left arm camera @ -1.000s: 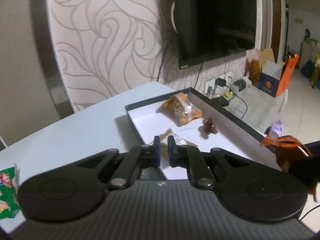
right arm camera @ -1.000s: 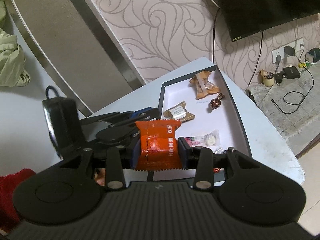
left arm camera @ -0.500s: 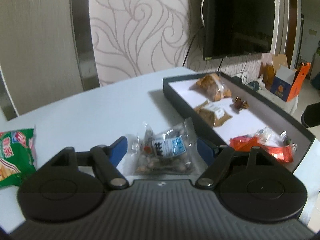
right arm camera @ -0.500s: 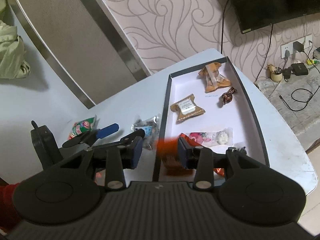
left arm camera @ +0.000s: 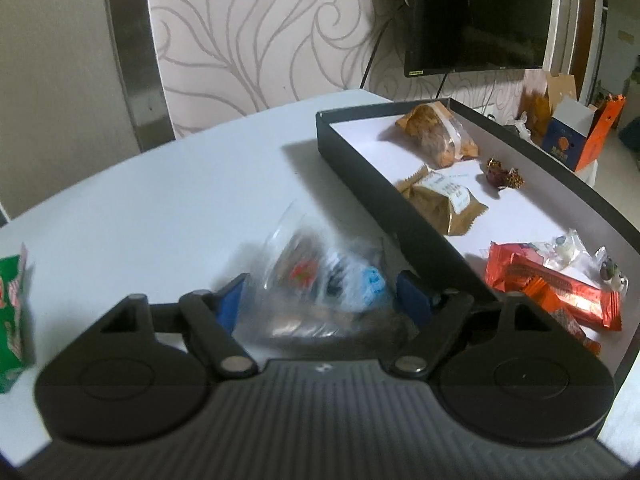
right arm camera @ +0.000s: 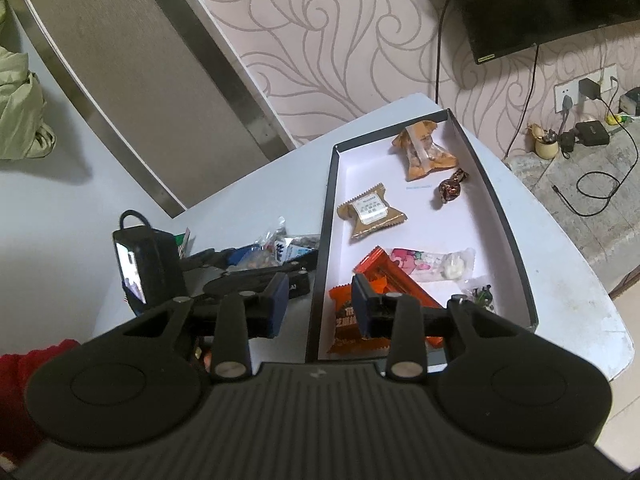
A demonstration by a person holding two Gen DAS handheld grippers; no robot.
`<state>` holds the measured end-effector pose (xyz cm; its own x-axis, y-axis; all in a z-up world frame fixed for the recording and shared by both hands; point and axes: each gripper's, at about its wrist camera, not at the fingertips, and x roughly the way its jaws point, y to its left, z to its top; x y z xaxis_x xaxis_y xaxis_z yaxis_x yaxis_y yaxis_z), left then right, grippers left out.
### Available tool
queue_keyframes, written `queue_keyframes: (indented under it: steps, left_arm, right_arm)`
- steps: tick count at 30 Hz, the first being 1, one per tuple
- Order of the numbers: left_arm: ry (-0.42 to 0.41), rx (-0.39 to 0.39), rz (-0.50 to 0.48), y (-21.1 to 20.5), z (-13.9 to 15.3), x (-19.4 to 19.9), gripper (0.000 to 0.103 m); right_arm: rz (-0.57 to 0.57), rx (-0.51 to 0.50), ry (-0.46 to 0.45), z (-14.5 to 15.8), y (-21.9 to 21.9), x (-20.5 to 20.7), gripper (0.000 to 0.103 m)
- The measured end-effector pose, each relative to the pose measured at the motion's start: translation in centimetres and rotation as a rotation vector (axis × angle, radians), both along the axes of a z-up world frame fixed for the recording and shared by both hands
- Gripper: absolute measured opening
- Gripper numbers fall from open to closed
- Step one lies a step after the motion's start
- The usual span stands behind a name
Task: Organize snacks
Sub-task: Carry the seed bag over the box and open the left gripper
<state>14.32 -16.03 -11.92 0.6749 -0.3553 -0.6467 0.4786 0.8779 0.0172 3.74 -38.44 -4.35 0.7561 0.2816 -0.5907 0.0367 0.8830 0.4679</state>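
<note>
A clear snack bag [left arm camera: 320,280] lies on the white table just left of the black tray [left arm camera: 360,168]. My left gripper [left arm camera: 322,300] straddles the bag, its jaws closing, and the blue pads [left arm camera: 232,304] stand at the bag's sides without visibly squeezing it. From the right wrist view the same bag [right arm camera: 280,246] shows beside the tray wall [right arm camera: 326,208]. My right gripper [right arm camera: 320,304] hangs open over the tray's near left wall with nothing between its fingers. An orange packet [right arm camera: 344,320] lies on the tray floor under its right finger.
The tray also holds a brown packet [left arm camera: 440,200], an orange-clear bag [left arm camera: 436,136], a wrapped chocolate [left arm camera: 502,170], a red-orange bar [left arm camera: 552,284] and a pink-white candy [right arm camera: 432,266]. A green packet [left arm camera: 12,312] lies at the table's left. A red sleeve [right arm camera: 24,380] shows at lower left.
My left gripper went from shut to open and came down to the left around the clear bag. My right gripper let go of the orange packet, which now lies in the tray.
</note>
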Motion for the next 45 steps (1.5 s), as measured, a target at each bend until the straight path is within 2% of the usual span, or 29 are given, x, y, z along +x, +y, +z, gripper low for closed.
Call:
queue_keyframes:
  steps: [6,10,21,28,34,36,38,40,41,42,45]
  left_arm:
    - [0.001,-0.027,-0.027,-0.1,0.5,-1.0,0.039]
    - [-0.024,-0.025,-0.008,0.3,1.3,-1.6,0.031]
    - [-0.11,-0.072,-0.013,0.5,5.7,-2.1,0.026]
    - [-0.136,-0.107,-0.08,-2.7,7.2,-2.7,0.024]
    - [-0.126,-0.079,-0.138,-6.6,6.8,-2.9,0.024]
    - [-0.125,-0.057,-0.149,-7.5,6.3,-3.2,0.028]
    - [-0.131,-0.027,-0.15,-8.2,5.8,-3.4,0.037]
    - [-0.149,-0.009,-0.127,-8.4,5.6,-3.6,0.076]
    - [-0.163,-0.008,-0.111,-8.3,5.5,-3.8,0.082]
    - [-0.179,-0.005,-0.094,-8.2,5.6,-3.9,0.085]
    - [-0.18,0.001,-0.079,-7.8,5.5,-4.1,0.085]
  right_arm:
    - [-0.011,-0.01,0.014,-0.2,0.2,-0.3,0.041]
    - [0.007,-0.034,0.004,0.1,0.9,-0.3,0.041]
    - [0.064,-0.05,-0.03,0.8,2.3,0.1,0.041]
    - [0.057,-0.048,-0.043,1.3,1.5,-0.4,0.041]
    - [0.026,-0.043,-0.039,1.5,0.0,-1.7,0.041]
    - [0.016,-0.043,-0.035,1.4,-0.5,-2.0,0.041]
    - [0.005,-0.04,-0.032,1.4,-1.0,-2.5,0.041]
    - [-0.006,-0.042,-0.027,1.4,-1.4,-2.8,0.041]
    - [-0.009,-0.039,-0.025,1.3,-1.6,-2.8,0.041]
    - [-0.011,-0.035,-0.024,1.2,-1.8,-2.9,0.041]
    - [-0.009,-0.032,-0.024,1.2,-2.0,-2.9,0.041]
